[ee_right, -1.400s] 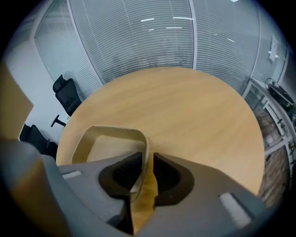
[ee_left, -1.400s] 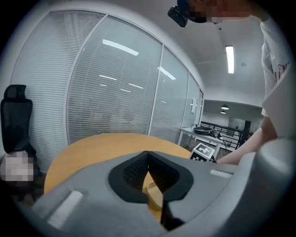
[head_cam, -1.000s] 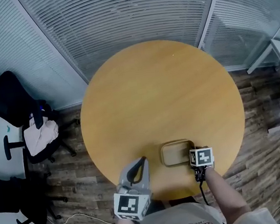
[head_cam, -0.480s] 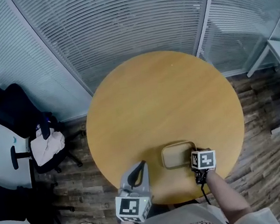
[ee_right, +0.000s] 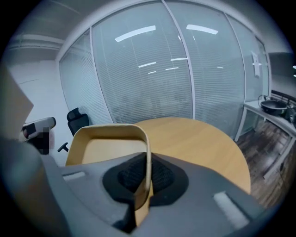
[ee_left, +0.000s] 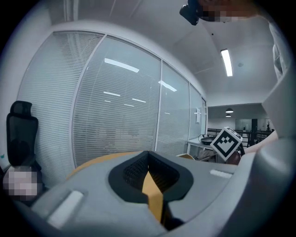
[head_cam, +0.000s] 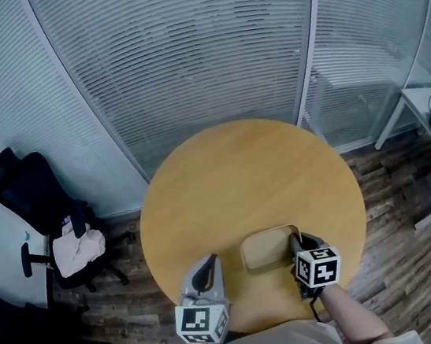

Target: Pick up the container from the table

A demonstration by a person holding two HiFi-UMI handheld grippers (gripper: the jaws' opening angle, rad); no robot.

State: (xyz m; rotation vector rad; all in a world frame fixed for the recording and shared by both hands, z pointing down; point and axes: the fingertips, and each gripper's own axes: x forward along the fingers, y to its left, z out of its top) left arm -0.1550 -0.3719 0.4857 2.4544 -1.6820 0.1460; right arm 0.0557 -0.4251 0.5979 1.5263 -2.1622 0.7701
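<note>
Grey, with black ribbed pads, the right gripper (ee_right: 145,178) is shown nearest. Its jaws are clamped on the right-hand wall of the container (ee_right: 107,150), and the thin wall is pinched between the two pads, one inside the rim and one outside. The left gripper (ee_left: 149,173) is shown alongside with its jaws together and nothing between them, and no share of the grasp is taken by it.

The grasp is therefore judged complete. In the right gripper view the container's far rim is seen raised in front of the tabletop, so the container appears to be lifted off the table (head_cam: 225,182) and tipped slightly. What is left is judged to be little more than a steady hold at a clear height.

In the head view the container is found over the near edge of the table, between the two grippers and touching only the right one. It is a shallow, tan, rectangular tray with rounded corners, low upright walls and a flat floor, and it is empty. As it is held by one wall only, some sag at the free side is to be expected.

Beyond the round table, glass partitions with blinds (head_cam: 183,52) are seen, and at far left an office chair (head_cam: 35,192).
</note>
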